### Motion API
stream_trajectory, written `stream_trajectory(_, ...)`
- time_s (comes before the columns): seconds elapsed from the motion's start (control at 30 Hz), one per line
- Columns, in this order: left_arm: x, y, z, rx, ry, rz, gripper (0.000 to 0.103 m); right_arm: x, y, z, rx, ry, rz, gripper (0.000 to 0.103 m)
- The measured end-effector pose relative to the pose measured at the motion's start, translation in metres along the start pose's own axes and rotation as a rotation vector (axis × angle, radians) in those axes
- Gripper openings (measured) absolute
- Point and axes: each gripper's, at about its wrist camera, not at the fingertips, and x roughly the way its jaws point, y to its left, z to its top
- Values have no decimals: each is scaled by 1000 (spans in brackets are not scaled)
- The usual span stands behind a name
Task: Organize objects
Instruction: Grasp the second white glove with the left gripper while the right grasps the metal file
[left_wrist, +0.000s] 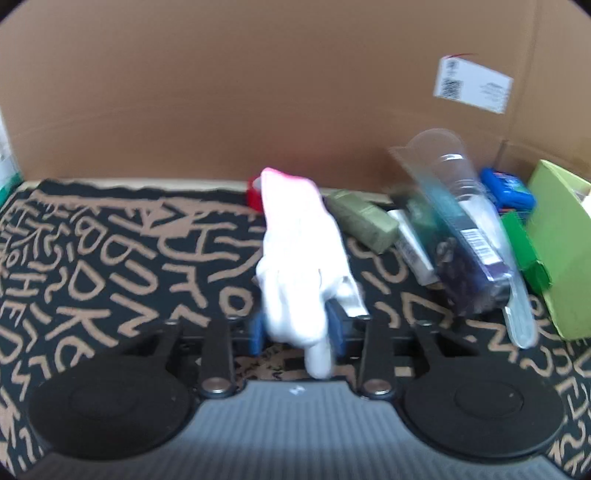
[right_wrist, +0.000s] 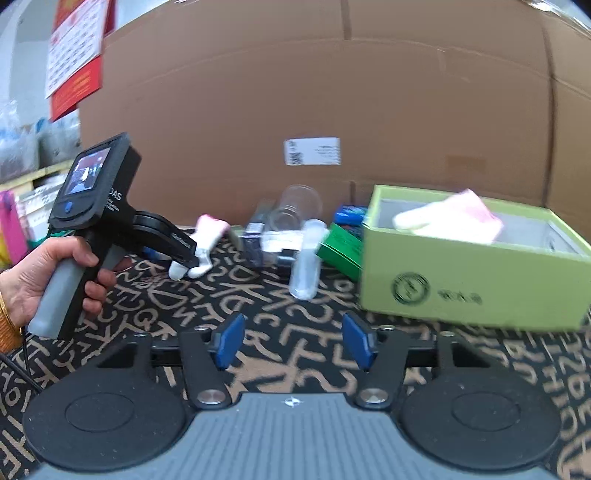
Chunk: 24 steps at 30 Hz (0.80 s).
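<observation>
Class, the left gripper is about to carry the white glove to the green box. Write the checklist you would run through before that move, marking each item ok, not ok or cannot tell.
1. Left gripper shut on the white glove: ok; the blue pads press on it from both sides.
2. Glove clear of the patterned cloth: cannot tell; the fingers dangle low.
3. Green box open on top: ok.
4. Room in the box: ok, though another pale glove already lies there.
5. Path to the box free: not ok; a clear tube and small packages lie between.
6. Right gripper empty: ok; jaws open, nothing between them.
</observation>
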Motion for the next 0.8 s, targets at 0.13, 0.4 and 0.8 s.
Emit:
stream_trajectory(0.13,-18,-2,-18,60,13,-74,13,27,17,17,-79,1,26,57)
stream_trajectory(0.4,-63,-6,-45,143,-9,-188,13,111,42,55,-161,15,-18,53)
stream_trajectory(0.8,-76,0,-55,147,17,-207,14,95,32,53,-116,28,1,25)
